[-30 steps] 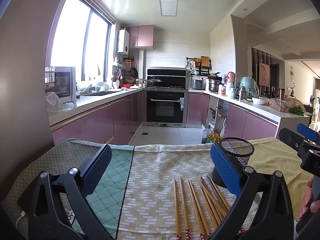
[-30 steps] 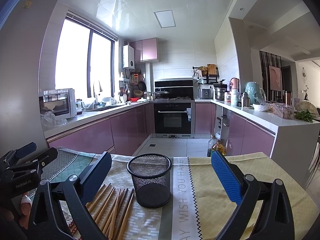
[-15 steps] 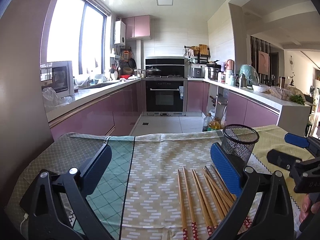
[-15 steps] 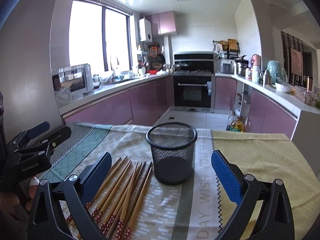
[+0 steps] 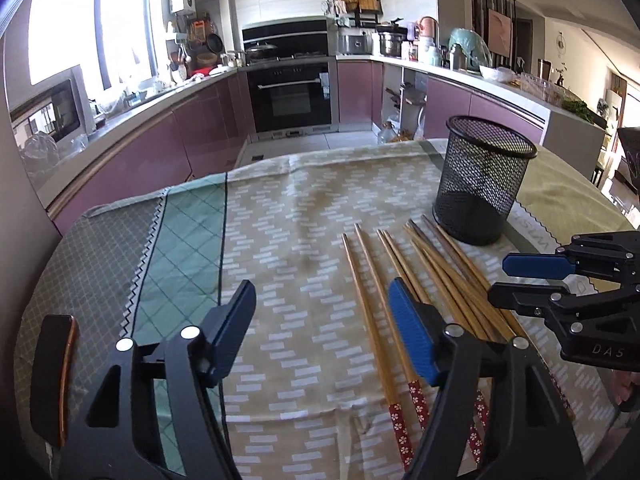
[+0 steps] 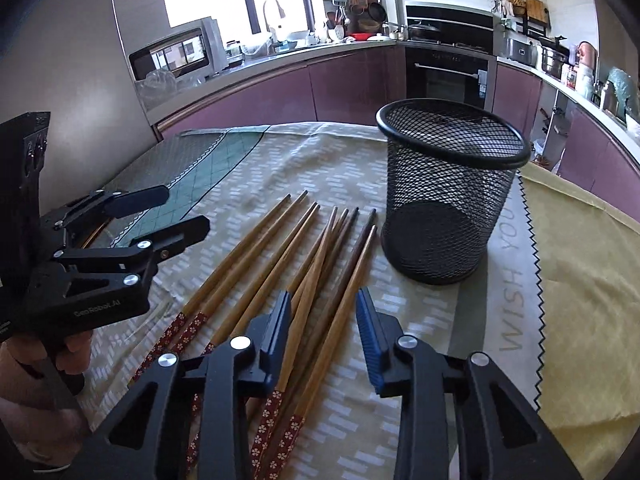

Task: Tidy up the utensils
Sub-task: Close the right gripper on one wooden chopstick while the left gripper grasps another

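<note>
Several wooden chopsticks (image 5: 404, 280) (image 6: 280, 256) with red flowered ends lie fanned on the patterned cloth. An empty black mesh cup (image 5: 484, 184) (image 6: 448, 196) stands upright just beyond their tips. My left gripper (image 5: 324, 320) (image 6: 184, 210) hovers over the cloth left of the bundle, jaws closing with nothing between them; its right finger (image 5: 412, 336) overlaps the leftmost sticks. My right gripper (image 6: 324, 320) (image 5: 500, 278) hangs over the right side of the bundle, jaws closing, two sticks showing in the gap, pads not touching them.
A beige patterned cloth (image 5: 296, 240) covers the table, with a green checked cloth (image 5: 184, 248) to the left and a yellow one (image 6: 584, 280) to the right. A dark flat object with an orange edge (image 5: 56, 380) lies at the near left. Kitchen counters lie beyond the table's far edge.
Both grippers have tipped downward and sunk toward the chopsticks. Their jaws have narrowed, the right more than the left. The cup and chopsticks have not moved.
</note>
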Available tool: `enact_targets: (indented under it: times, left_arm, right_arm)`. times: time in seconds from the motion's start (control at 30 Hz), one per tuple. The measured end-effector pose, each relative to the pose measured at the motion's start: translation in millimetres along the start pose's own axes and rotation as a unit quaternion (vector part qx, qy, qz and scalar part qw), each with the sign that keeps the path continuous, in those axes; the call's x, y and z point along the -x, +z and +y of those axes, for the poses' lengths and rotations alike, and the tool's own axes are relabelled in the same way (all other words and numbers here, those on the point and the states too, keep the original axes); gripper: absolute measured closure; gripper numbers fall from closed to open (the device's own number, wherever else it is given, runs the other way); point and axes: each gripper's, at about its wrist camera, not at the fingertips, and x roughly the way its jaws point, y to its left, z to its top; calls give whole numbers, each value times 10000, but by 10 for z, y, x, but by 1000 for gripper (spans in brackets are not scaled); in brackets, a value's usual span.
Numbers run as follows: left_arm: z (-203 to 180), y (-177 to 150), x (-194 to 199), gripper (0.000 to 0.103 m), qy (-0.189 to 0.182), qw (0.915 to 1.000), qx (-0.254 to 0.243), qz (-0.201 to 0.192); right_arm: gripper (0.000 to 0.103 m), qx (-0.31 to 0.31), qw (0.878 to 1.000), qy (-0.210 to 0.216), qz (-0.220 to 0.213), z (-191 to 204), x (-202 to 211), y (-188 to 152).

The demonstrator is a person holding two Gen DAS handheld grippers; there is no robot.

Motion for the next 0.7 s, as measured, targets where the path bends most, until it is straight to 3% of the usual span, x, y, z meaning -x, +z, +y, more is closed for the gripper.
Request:
enact_targets:
  times: [0.27, 0.5, 0.7]
  left_arm:
    - [-52, -48, -224, 62, -420, 9982, -90, 407]
    - [-104, -25, -458, 73, -761, 9934, -20, 853]
    - [-131, 1, -552, 75, -830, 9923, -9, 918]
  right_arm:
    - [92, 26, 9992, 223, 341, 31, -157, 60]
    - [89, -208, 9974, 444, 535, -22, -265, 130]
    - [88, -356, 9957, 577, 625, -60, -282, 126]
